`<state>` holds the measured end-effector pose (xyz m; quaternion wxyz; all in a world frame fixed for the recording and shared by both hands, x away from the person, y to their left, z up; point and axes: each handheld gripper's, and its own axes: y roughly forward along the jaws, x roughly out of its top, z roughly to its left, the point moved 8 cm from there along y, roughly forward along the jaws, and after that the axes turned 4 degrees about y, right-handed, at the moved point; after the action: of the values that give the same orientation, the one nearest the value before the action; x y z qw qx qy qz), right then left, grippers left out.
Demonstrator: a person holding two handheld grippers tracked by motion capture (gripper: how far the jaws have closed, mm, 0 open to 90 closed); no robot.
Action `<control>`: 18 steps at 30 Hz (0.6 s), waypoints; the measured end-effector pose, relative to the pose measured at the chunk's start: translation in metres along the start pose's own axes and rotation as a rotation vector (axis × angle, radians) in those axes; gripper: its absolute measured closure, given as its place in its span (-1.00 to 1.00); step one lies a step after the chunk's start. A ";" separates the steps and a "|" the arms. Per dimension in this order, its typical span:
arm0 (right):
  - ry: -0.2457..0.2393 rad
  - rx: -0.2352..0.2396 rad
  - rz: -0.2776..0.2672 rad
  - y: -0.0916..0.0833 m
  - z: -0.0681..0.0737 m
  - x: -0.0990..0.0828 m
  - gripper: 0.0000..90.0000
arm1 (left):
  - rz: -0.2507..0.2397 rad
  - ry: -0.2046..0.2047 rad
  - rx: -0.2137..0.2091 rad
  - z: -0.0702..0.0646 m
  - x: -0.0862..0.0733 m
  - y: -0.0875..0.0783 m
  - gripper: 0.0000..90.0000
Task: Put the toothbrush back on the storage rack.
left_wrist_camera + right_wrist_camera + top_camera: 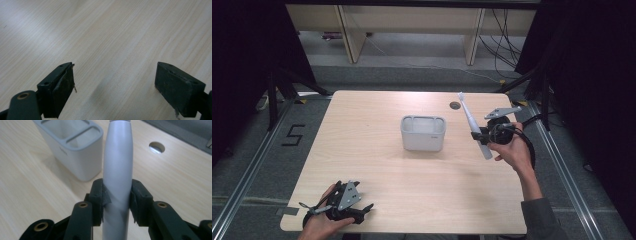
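Landmark: white holder [423,132], a rectangular cup with divided compartments on top, standing upright near the middle of the bench [377,165].

Right hand-held gripper [479,135]: to the right of the holder, apart from it and lifted off the bench. Its jaws are clamped on an electric toothbrush [473,126], pads pressing on either side of the grey-white handle. In the right gripper view the handle [117,170] rises straight up between the two pads [100,195], with the holder [75,152] behind and to the left and not touching it.

Toothbrush orientation, high view: tilted, brush head up and away from the person, thick lower end below the jaws toward the right hand [512,150]. The whole toothbrush lies right of the holder, clear of the rim.

Round cable hole [455,105] in the bench: behind the holder, slightly right of it, near the brush head as seen from above.

Left hand-held gripper [362,210]: well in front of the holder and to its left, at the near bench edge, held in the left hand [319,222]. Left gripper view: jaws wide apart, nothing between them, bare wood grain [112,37] beneath.
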<state>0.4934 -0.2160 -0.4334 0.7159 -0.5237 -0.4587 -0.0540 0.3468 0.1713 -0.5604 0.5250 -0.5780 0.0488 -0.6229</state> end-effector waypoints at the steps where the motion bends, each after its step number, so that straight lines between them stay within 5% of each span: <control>1: 0.003 0.001 -0.024 0.001 0.001 0.003 0.48 | 0.001 0.000 0.000 0.000 0.000 0.000 -0.66; 5: -0.018 0.003 -0.119 0.005 0.002 0.016 0.48 | 0.001 0.003 -0.006 -0.001 0.000 0.000 -0.66; 6: 0.017 0.005 -0.125 0.007 0.005 0.018 0.48 | -0.002 0.002 -0.001 0.000 0.001 0.000 -0.66; 13: -0.024 -0.012 -0.197 0.014 0.007 0.028 0.48 | -0.001 0.006 -0.002 -0.001 0.001 0.000 -0.66; 18: -0.006 -0.002 -0.222 0.019 0.008 0.029 0.48 | -0.003 0.009 -0.005 -0.001 0.001 -0.001 -0.66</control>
<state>0.5158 -0.1893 -0.4261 0.7035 -0.4706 -0.5160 -0.1320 0.3458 0.1703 -0.5590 0.5225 -0.5766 0.0518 -0.6260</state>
